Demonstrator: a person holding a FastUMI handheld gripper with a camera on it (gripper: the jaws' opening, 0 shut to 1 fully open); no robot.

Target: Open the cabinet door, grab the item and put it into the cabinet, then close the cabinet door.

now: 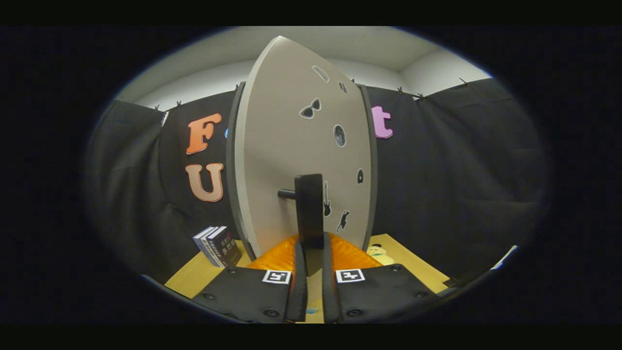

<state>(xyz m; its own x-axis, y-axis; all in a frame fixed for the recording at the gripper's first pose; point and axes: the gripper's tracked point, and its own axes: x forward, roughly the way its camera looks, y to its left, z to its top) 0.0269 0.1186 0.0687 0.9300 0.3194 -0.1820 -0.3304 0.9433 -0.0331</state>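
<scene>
The cabinet door [291, 155] stood tall just ahead of the fingers, a pale panel with small dark stickers on its face, seen at a slant so that its near edge bowed toward the camera. Its long axis ran upright, and its face was turned toward the gripper and a little to the right. From the angle alone I could not tell whether it was part-way open or nearly shut; the inside of the cabinet was hidden behind it.

The wooden table [194, 277] carried everything. On it, left of the door's foot, a few books [218, 245] leaned together, well apart from the fingers. A small pale plush toy [379, 253] lay on the table right of the door, near its lower corner. If that was the item, it was not yet in the cabinet, so the opening looked to be the step in hand, with grabbing, placing and closing left.

The door's dark handle [309, 209], a vertical bar on a short peg, stood upright. The gripper [311, 253] was closed to a narrow gap, and both fingers appeared to press on the handle's lower end.
</scene>
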